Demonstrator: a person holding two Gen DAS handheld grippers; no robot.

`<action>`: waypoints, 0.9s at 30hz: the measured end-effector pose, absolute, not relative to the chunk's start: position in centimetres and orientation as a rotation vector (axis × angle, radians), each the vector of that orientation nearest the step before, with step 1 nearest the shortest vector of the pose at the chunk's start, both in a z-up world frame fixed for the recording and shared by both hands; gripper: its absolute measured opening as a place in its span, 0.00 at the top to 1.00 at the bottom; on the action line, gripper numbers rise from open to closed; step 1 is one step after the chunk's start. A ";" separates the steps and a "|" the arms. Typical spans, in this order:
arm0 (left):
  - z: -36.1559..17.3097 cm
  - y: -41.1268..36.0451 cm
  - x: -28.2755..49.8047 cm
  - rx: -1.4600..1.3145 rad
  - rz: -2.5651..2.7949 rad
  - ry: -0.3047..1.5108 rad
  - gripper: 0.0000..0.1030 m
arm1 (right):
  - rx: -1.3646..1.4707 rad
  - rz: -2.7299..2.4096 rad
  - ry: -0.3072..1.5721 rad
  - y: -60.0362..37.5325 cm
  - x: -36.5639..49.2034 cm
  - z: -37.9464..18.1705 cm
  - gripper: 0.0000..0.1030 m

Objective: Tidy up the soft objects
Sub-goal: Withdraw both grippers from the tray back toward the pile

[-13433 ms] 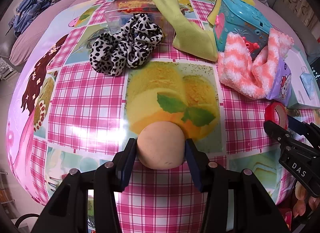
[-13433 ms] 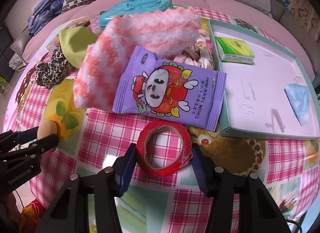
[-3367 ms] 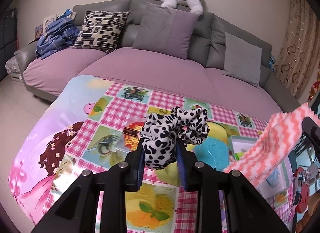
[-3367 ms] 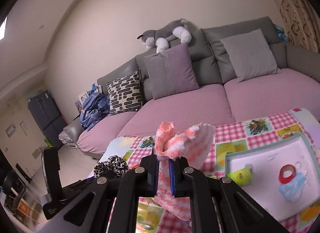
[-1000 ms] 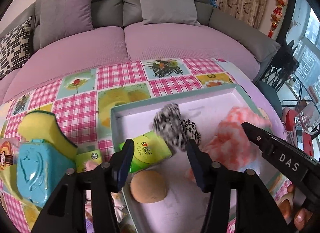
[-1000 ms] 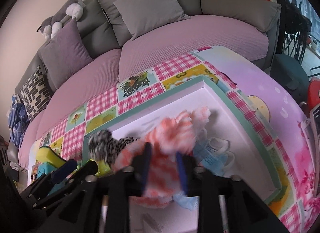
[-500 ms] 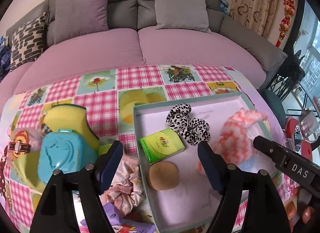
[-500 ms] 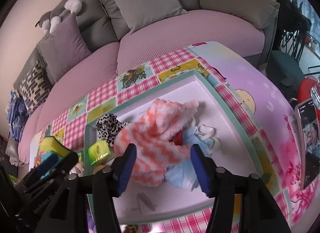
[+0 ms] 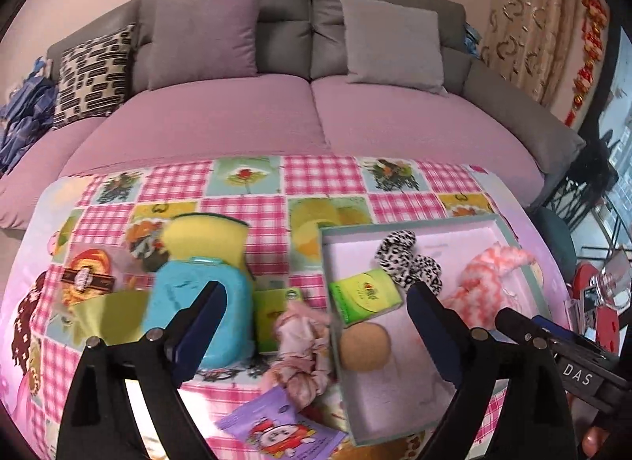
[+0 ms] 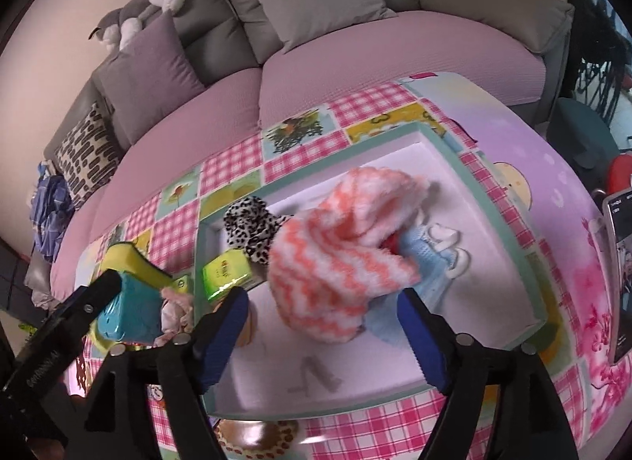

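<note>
Fuzzy sock and leopard scrunchie lie in the tray.
Both sit just beyond the widening, empty jaws of right gripper and left gripper.

Both views are wrist fisheyes aimed steeply down along the gripper fingers, toward the sofa at 12 o'clock. The left wrist view sits over the table's left part, with the tray at 3 to 4 o'clock. The right wrist view sits closer, directly above the tray. Shared: tray, pink striped sock, leopard scrunchie, sofa.
</note>
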State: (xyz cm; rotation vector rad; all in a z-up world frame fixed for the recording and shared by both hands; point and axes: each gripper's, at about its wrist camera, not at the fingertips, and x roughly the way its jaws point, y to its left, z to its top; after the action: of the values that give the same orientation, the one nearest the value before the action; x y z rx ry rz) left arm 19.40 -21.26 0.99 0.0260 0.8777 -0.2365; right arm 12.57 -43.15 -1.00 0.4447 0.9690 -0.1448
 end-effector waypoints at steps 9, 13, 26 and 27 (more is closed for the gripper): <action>2.3 -17.1 18.4 0.002 -0.150 0.863 0.10 | 0.402 -0.121 0.979 -41.4 12.6 -1.0 0.00; 2.7 -15.1 17.9 -0.022 -0.112 0.855 0.10 | 0.382 -0.102 0.979 -40.1 12.5 -1.0 0.00; 2.6 -8.7 16.2 -0.083 -0.017 0.855 0.10 | 0.316 -0.061 0.973 -35.3 12.0 -0.7 0.00; 2.6 -8.3 16.1 -0.090 -0.017 0.856 0.10 | 0.311 -0.057 0.973 -34.9 12.0 -0.7 0.00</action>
State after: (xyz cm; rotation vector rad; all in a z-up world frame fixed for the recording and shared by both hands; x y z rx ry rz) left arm 16.11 -8.31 2.61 -0.0897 0.8558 -0.0172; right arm 12.02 -34.93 -0.69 0.3115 0.9730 -0.0572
